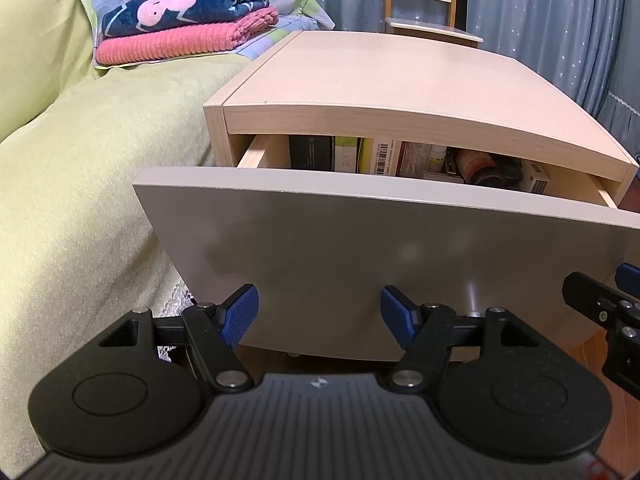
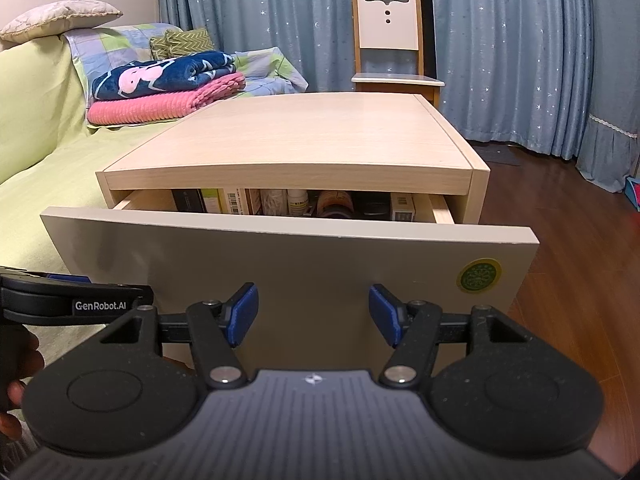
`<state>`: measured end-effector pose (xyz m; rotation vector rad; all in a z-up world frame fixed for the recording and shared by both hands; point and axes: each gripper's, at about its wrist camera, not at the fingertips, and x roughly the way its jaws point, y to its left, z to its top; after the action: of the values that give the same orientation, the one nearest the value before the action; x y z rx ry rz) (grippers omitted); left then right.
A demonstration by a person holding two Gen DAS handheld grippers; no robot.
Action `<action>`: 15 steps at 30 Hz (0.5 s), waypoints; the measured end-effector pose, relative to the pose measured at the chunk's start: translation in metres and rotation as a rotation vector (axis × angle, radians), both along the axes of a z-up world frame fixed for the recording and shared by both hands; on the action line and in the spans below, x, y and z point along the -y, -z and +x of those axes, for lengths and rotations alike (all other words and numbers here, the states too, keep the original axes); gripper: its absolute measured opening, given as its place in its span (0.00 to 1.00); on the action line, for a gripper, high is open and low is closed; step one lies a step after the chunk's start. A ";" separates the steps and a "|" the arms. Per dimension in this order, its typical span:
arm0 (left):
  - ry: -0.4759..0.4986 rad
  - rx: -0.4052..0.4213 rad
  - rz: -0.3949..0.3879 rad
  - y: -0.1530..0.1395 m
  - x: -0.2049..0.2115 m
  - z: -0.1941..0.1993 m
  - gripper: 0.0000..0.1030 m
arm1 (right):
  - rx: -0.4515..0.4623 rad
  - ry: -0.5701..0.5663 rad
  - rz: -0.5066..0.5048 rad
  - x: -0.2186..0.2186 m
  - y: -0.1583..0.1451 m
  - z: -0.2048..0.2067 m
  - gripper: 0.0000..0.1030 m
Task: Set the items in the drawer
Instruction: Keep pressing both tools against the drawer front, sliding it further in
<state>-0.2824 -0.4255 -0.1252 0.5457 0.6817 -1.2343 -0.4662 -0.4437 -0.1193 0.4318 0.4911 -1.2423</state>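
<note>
While the drawer stands pulled out, seemingly full, its long front spans nine-to-three; left gripper and right gripper hover, jaws released, empty.

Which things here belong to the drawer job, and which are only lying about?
Job:
- half-open drawer with pale grey front, already holding boxes and bottles
- light wooden nightstand
- left gripper and right gripper, jaws open, empty

Lying about:
- folded navy and pink blankets
- white wooden chair
- blue star curtains
</note>
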 end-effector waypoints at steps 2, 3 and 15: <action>0.000 0.000 0.000 0.000 0.000 0.000 0.67 | 0.000 0.000 0.000 0.000 0.000 -0.001 0.57; 0.000 0.000 0.000 0.000 0.000 0.000 0.67 | -0.001 0.000 -0.001 0.000 0.000 -0.001 0.57; -0.001 -0.001 0.000 -0.001 0.001 0.000 0.67 | -0.003 0.004 -0.002 0.002 -0.001 -0.001 0.57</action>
<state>-0.2823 -0.4266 -0.1246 0.5448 0.6825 -1.2338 -0.4672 -0.4459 -0.1182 0.4293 0.4912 -1.2479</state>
